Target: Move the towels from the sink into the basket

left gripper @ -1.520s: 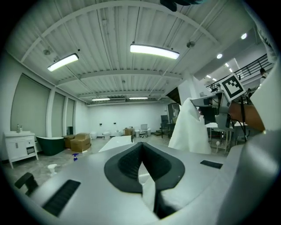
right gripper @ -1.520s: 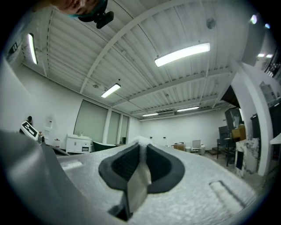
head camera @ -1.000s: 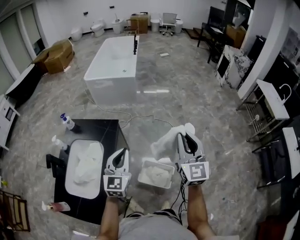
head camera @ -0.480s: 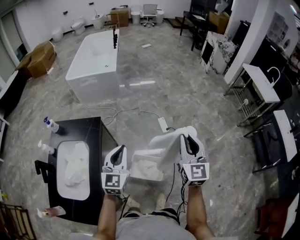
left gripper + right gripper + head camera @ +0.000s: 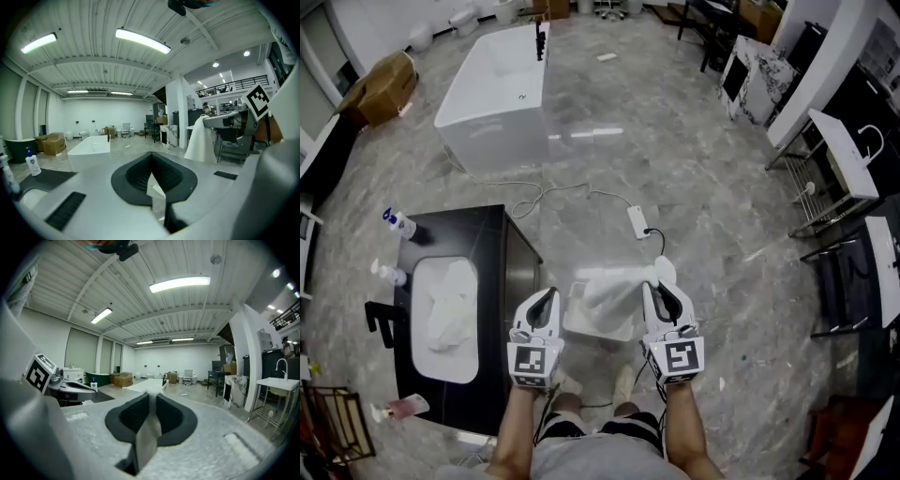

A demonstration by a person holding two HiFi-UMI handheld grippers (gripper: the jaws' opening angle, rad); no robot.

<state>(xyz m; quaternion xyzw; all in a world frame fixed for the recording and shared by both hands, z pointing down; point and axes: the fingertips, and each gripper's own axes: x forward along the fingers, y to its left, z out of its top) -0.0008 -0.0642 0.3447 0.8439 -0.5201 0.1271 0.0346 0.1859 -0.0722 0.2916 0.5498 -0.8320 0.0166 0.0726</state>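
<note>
Fingers of the right gripper pinch a white towel hanging over the basket.

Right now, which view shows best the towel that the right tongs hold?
Head view: the whole towel hangs from the right tongs over the basket. Right gripper view shows only a pinched strip; left gripper view, its side.

The basket is largely covered by the towel (only its near and left rim shows); its contents cannot be determined. Left of the basket, the pink item at the corner of the counter is too small to identify.
</note>
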